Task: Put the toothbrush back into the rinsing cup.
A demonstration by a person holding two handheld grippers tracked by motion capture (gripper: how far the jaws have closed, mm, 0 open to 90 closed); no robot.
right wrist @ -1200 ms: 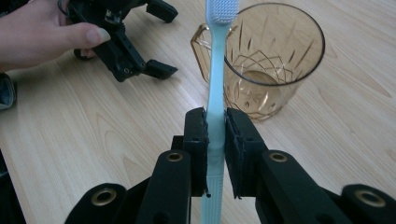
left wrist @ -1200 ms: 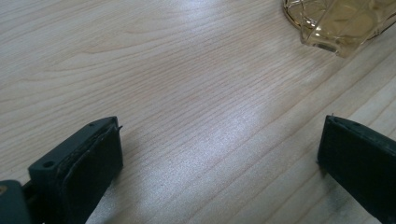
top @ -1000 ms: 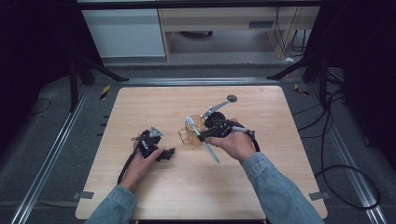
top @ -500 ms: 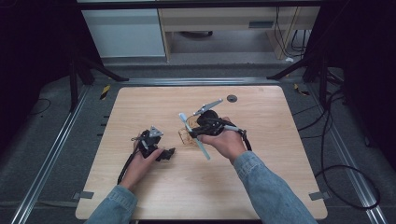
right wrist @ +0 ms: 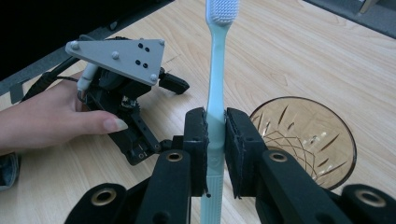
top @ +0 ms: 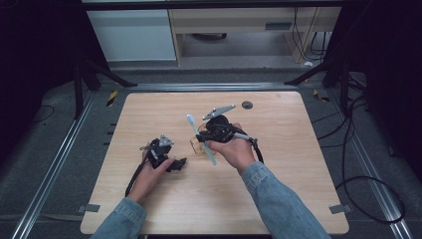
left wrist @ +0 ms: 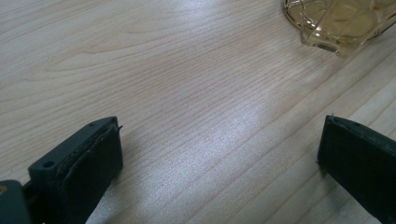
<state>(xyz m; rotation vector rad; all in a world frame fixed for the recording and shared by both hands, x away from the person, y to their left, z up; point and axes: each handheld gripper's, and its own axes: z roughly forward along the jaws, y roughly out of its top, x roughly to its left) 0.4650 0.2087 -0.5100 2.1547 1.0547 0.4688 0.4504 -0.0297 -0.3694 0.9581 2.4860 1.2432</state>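
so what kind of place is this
Probably a lab or recording setup, not a home: a bare light wooden table on a dark metal frame with rails, loose black cables on grey floor, and a white cabinet behind.

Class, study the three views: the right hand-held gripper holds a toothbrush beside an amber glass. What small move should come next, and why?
Probably tip the toothbrush upright and bring it over the amber glass. The right hand-held gripper is clamped on the handle, the glass mouth lies open just beside it, and the left hand-held gripper rests open on the table.
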